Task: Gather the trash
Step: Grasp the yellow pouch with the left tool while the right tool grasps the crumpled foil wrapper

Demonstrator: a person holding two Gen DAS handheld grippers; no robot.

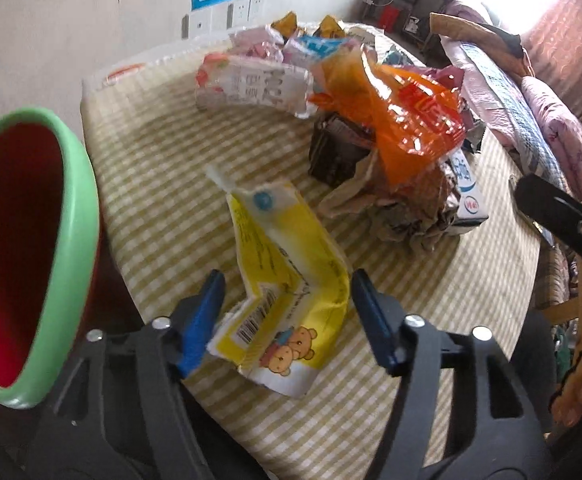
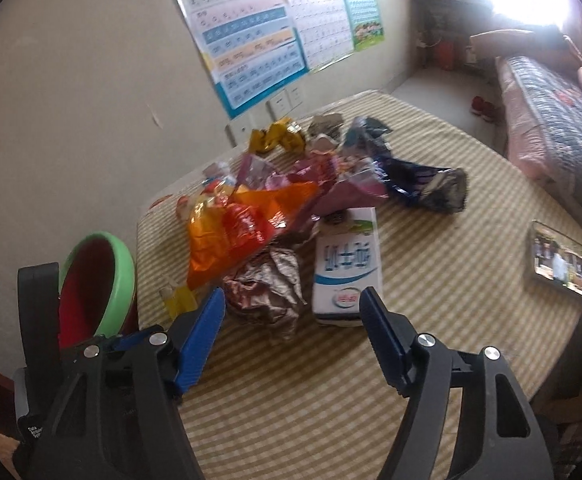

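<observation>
A yellow and white wrapper [image 1: 287,292] with a bear picture lies on the checked tablecloth [image 1: 163,168]. My left gripper [image 1: 287,280] is open, its blue fingers either side of the wrapper's near end. A pile of trash sits behind: an orange wrapper [image 1: 411,120], a crumpled brown foil [image 1: 407,208] and a white carton [image 1: 251,84]. A red bin with a green rim [image 1: 31,260] stands at the table's left edge. My right gripper [image 2: 293,300] is open and empty, just short of the brown foil [image 2: 267,288] and a white milk carton [image 2: 347,264].
A phone [image 2: 567,264] lies at the table's right edge. A dark blue wrapper [image 2: 419,184] and yellow wrappers [image 2: 279,136] lie at the far side. The wall with posters is behind. A bed with quilts stands at the right. The bin [image 2: 99,284] shows in the right view.
</observation>
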